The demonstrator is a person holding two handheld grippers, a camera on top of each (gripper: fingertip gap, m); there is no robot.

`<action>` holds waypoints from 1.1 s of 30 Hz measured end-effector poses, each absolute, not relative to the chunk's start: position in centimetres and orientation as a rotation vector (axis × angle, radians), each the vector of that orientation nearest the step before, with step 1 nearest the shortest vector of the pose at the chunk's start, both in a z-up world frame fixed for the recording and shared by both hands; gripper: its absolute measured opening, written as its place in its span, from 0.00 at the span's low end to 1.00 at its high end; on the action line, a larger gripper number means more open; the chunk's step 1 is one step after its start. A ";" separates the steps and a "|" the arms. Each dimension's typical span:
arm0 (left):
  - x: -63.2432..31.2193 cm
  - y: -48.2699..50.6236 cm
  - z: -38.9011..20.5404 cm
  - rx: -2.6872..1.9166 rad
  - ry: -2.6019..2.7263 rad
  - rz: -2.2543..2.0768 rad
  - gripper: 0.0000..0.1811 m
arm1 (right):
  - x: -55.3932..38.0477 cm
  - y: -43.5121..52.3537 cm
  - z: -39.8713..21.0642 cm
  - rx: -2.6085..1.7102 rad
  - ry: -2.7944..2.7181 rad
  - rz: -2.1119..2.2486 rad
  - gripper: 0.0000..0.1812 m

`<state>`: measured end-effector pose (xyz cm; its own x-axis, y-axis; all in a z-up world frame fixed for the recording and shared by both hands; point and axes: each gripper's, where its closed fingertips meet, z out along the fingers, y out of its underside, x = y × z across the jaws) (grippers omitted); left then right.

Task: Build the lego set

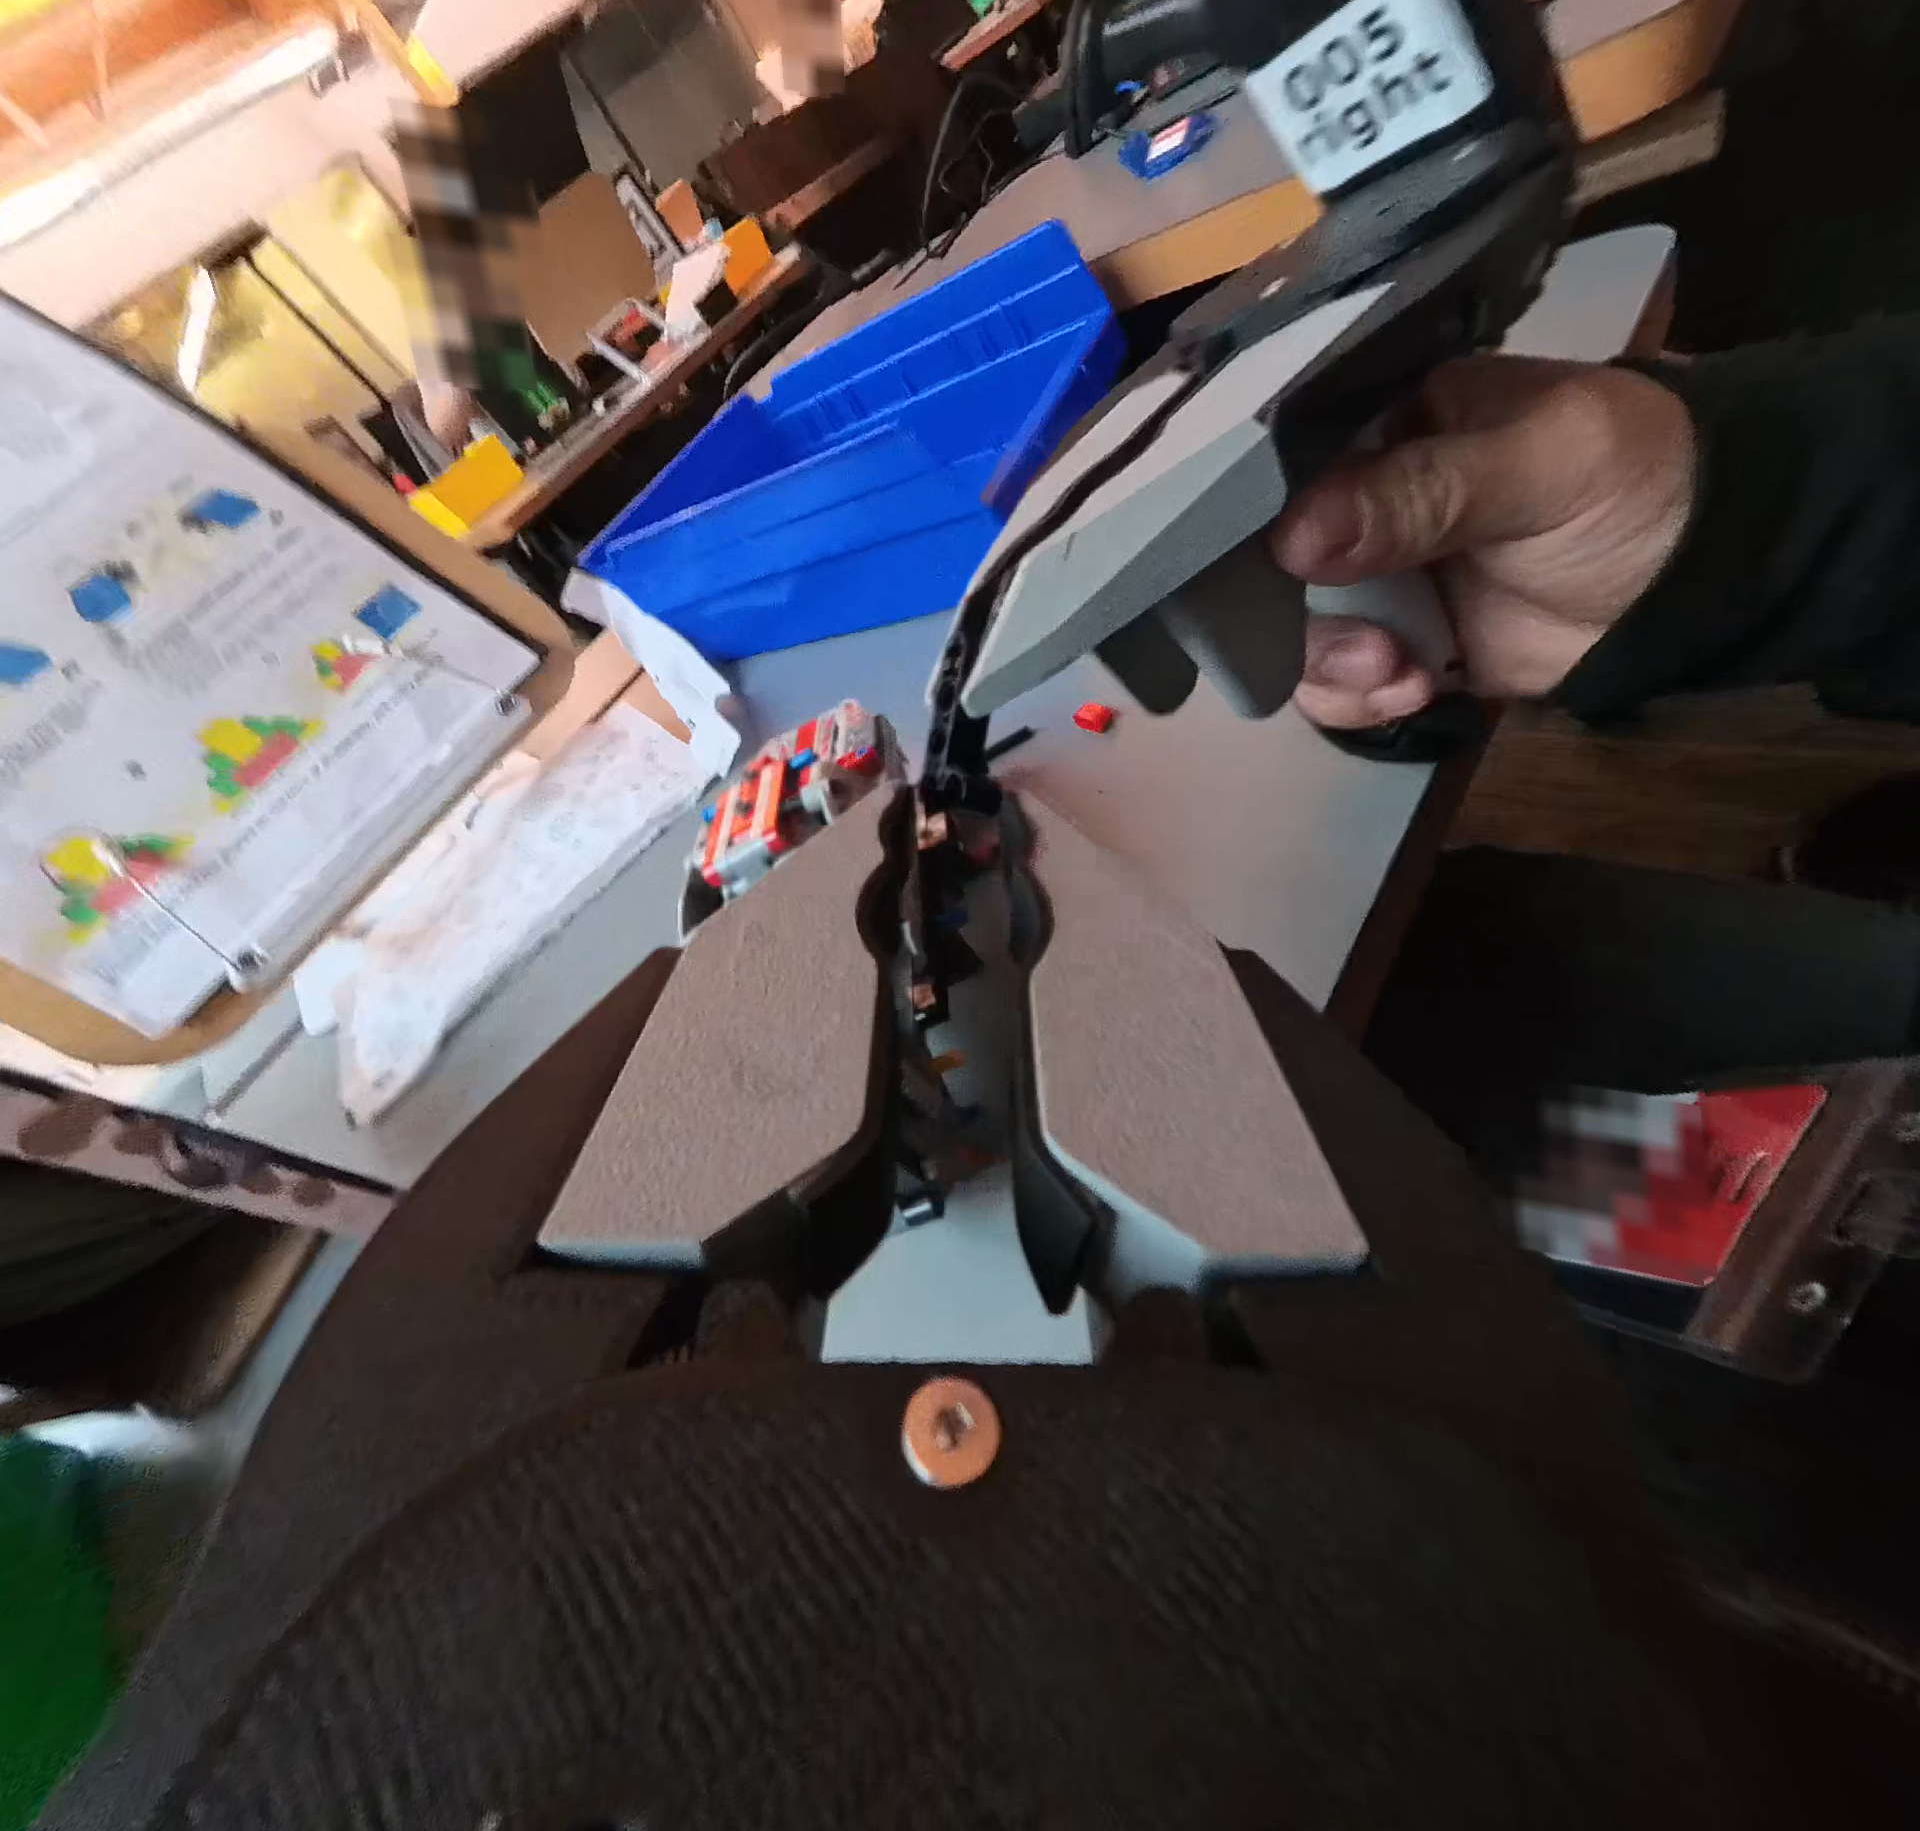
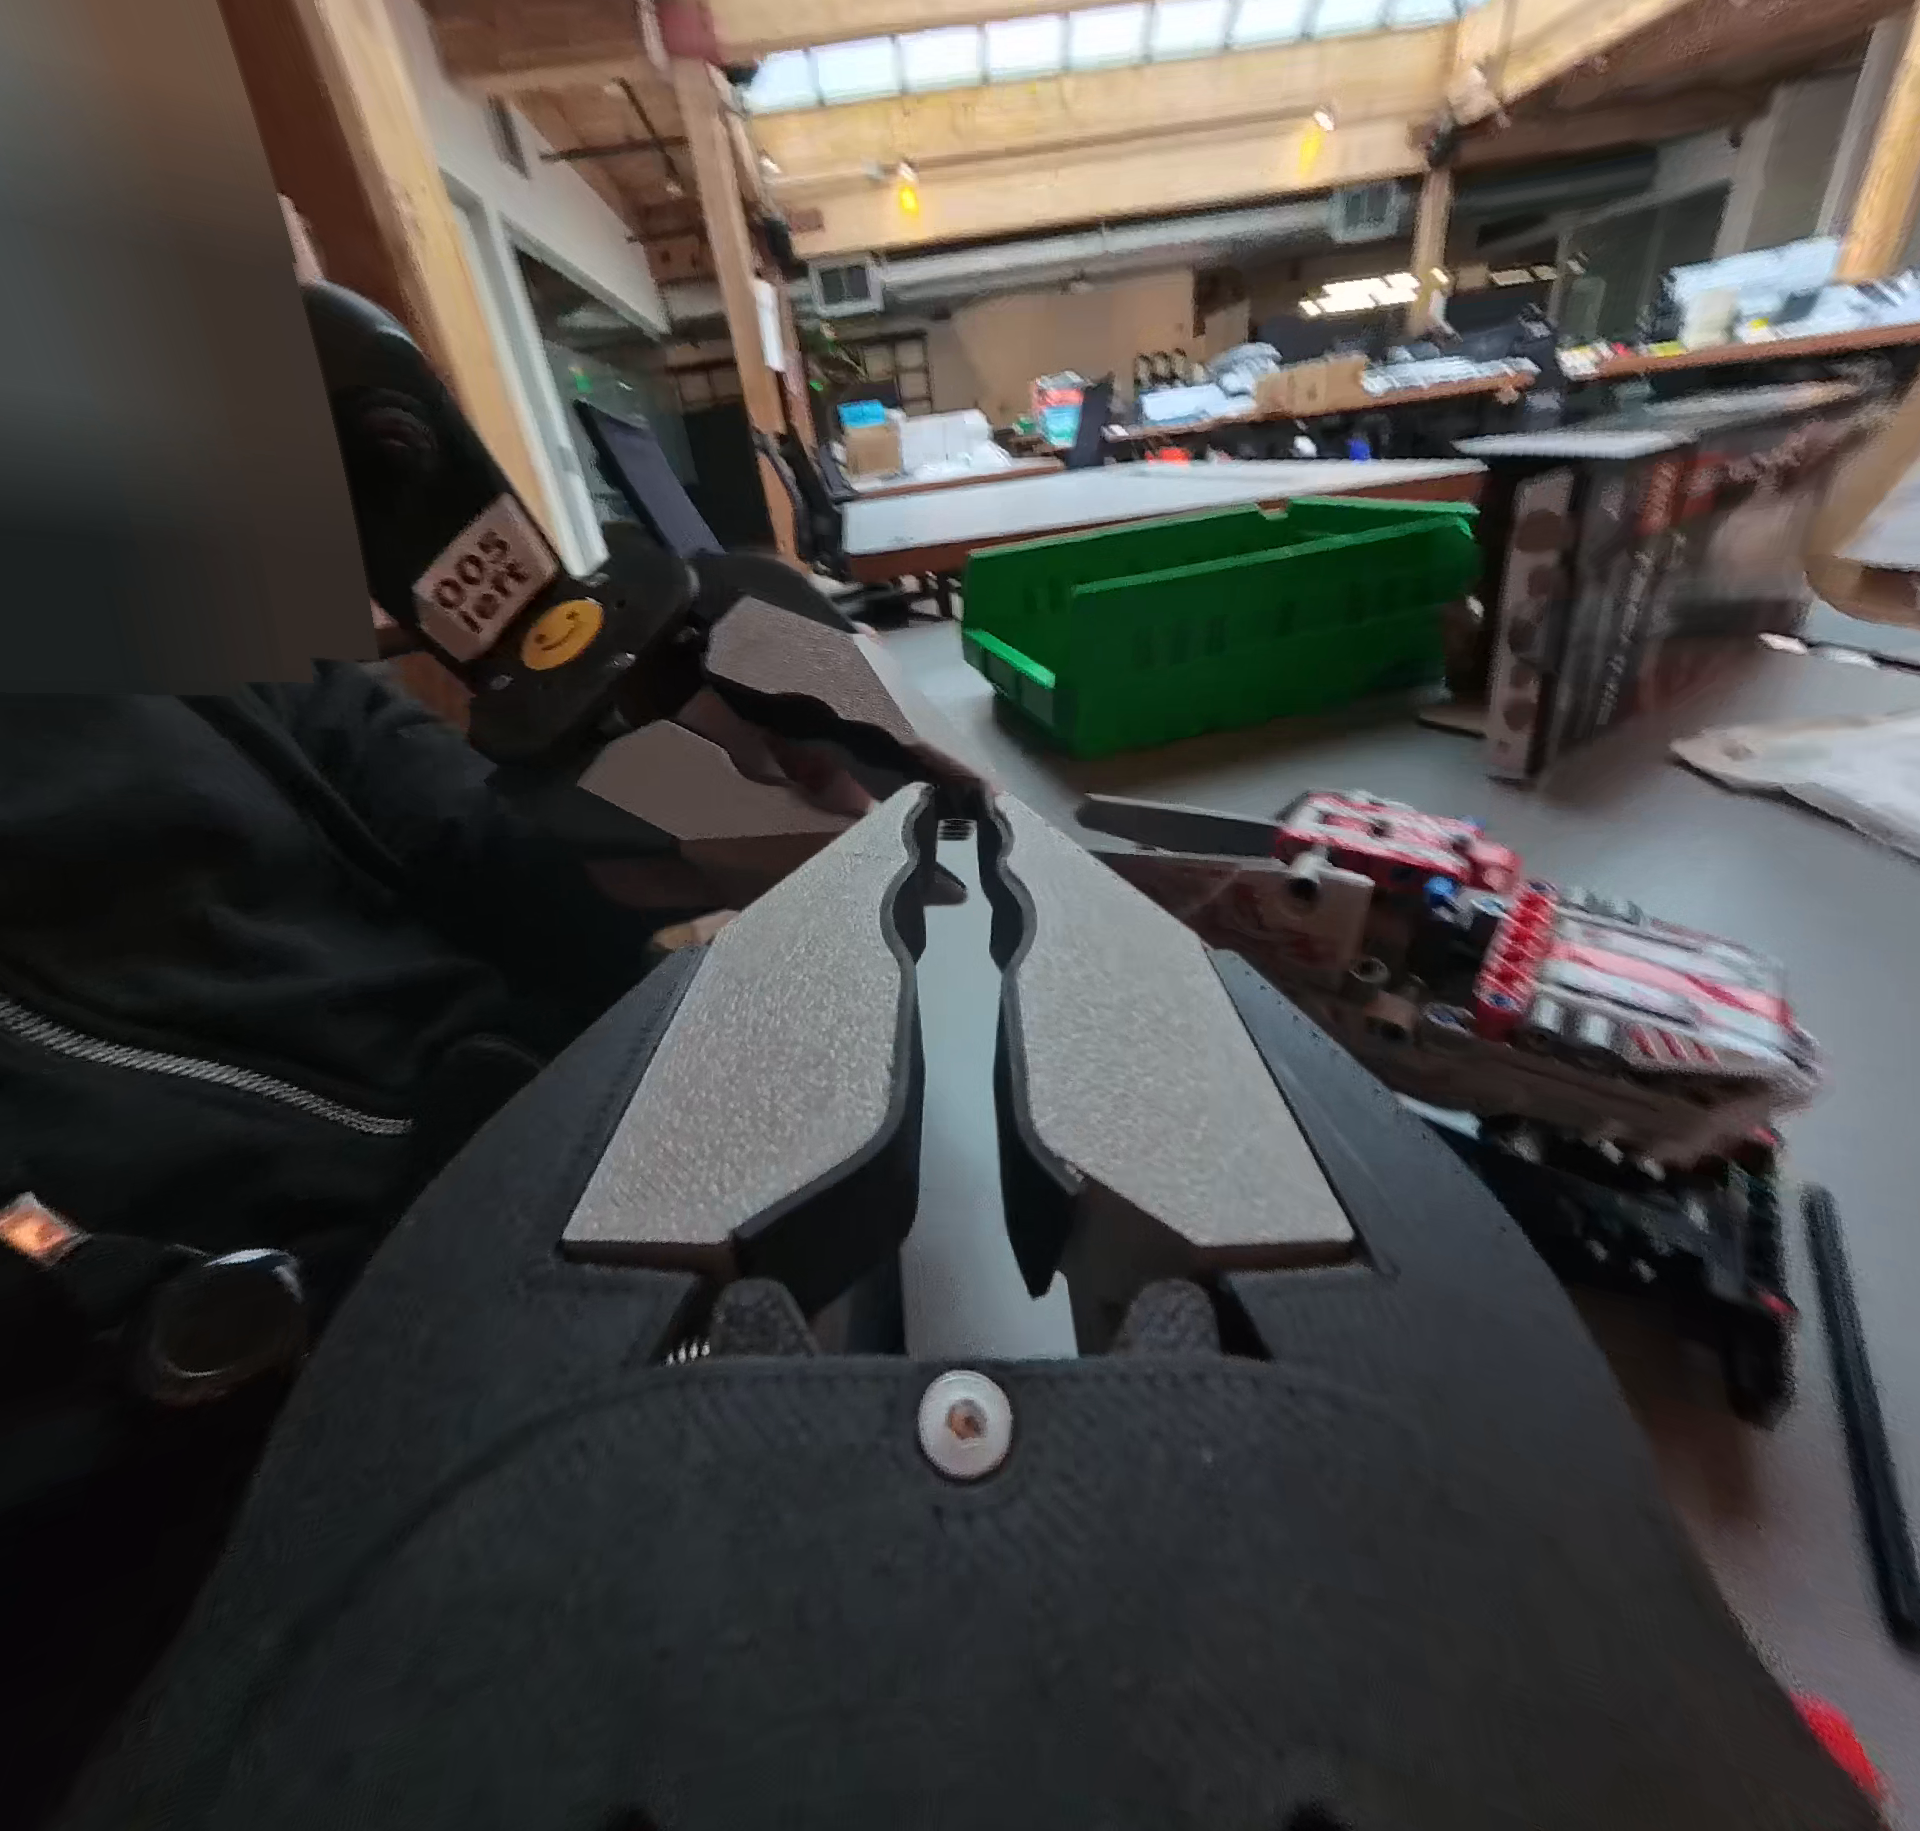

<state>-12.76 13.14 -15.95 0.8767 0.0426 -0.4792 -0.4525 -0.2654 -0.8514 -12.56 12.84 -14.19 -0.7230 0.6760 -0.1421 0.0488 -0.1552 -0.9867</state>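
My left gripper (image 1: 956, 815) is shut on a black lego assembly (image 1: 935, 960) with small tan and blue pins, which stands between its pads. My right gripper (image 1: 951, 685) comes in from the upper right, held by a hand (image 1: 1496, 534). It is shut on a black holed beam (image 1: 940, 711), and the beam's lower end meets the assembly at my left fingertips. In the right wrist view, my right gripper (image 2: 956, 825) pinches a small dark piece (image 2: 951, 827) at its tips. The left gripper (image 2: 925, 773) meets it tip to tip from the left.
A red and grey lego fire truck (image 1: 800, 794) (image 2: 1507, 971) lies on the grey table (image 1: 1247, 846). Also there: a blue bin (image 1: 862, 472), a green bin (image 2: 1216, 618), an instruction booklet on a stand (image 1: 208, 659), a loose red piece (image 1: 1093, 716) and a long black strip (image 2: 1860, 1366). Left and right tips are no more than a few centimetres apart.
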 end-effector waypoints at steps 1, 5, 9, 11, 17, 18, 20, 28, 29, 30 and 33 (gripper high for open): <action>-13.6 13.0 -16.0 -1.804 0.254 0.477 0.14 | -13.0 13.9 -14.6 -0.880 -1.681 1.869 0.02; -18.0 10.8 -15.5 -1.904 0.064 0.437 0.31 | -13.8 21.6 -17.6 -1.233 -1.690 1.557 0.02; -20.0 9.7 -17.0 -2.009 -0.050 0.206 0.35 | -13.0 28.0 -19.8 -1.459 -1.617 1.354 0.02; -19.9 10.1 -18.3 -2.037 -0.081 0.109 0.36 | -12.9 29.4 -22.0 -1.549 -1.664 1.223 0.02; -19.5 11.2 -21.5 -2.118 -0.091 0.066 0.32 | -12.9 30.7 -25.6 -1.680 -1.775 0.957 0.04; -19.4 11.4 -21.6 -2.111 -0.073 0.067 0.29 | -12.8 30.7 -26.3 -1.731 -1.804 0.944 0.06; -19.6 11.5 -21.7 -2.092 -0.057 0.097 0.23 | -12.9 30.9 -26.4 -1.772 -1.783 0.965 0.07; -20.0 11.4 -21.6 -2.070 -0.065 0.063 0.22 | -12.7 30.0 -21.0 -1.587 -1.600 0.987 0.13; -20.1 11.4 -21.6 -2.067 -0.070 0.048 0.22 | -12.8 28.0 -20.5 -1.546 -1.637 1.027 0.11; -20.1 11.4 -21.6 -2.063 -0.077 0.034 0.22 | -13.0 25.6 -20.5 -1.515 -1.696 1.070 0.07; -20.2 11.5 -21.6 -2.058 -0.099 -0.001 0.22 | -13.8 18.5 -21.7 -1.480 -1.885 1.239 0.04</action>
<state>-20.17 11.51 -21.64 0.9966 0.0704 0.0431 0.0711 -0.4670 -0.8814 -13.75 18.46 -21.70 -0.3305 0.9266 -0.1795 0.5323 0.0260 -0.8462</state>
